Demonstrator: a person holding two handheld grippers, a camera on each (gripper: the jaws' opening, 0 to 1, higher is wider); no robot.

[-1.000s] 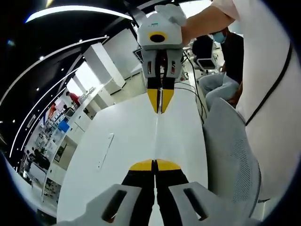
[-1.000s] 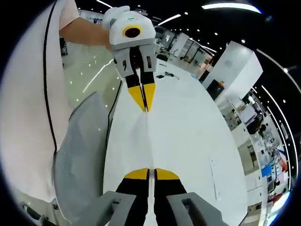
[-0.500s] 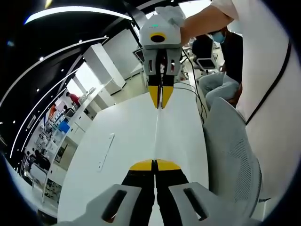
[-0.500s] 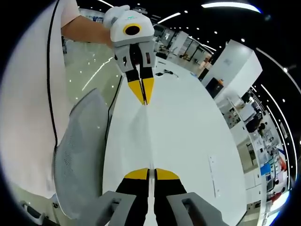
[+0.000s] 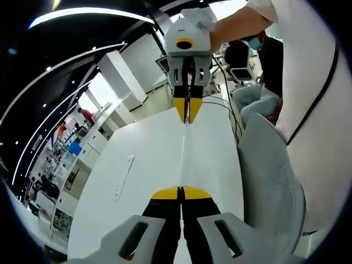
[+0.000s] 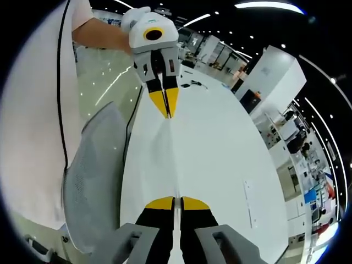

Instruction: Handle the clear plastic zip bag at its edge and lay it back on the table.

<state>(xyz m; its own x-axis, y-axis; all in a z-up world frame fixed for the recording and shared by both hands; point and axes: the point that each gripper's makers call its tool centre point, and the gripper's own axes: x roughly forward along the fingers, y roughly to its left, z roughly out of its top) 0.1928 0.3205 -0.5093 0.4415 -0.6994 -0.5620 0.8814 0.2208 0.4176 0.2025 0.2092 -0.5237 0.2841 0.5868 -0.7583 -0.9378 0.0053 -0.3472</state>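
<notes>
The left claw (image 5: 181, 193) was clamped on the near edge of the clear zip bag (image 5: 182, 157), its yellow tips pressed together on the plastic. The bag ran edge-on as a thin pale line above the white bench (image 5: 143, 165), pulled taut, likely so it would go down flat. At its far end the right claw (image 5: 187, 111), gripped by a gloved hand (image 5: 199, 16), was pinched shut on the opposite edge. A grey mesh chair (image 5: 269, 181) stood beside the bench; cables (image 5: 228, 110) lay beyond.
</notes>
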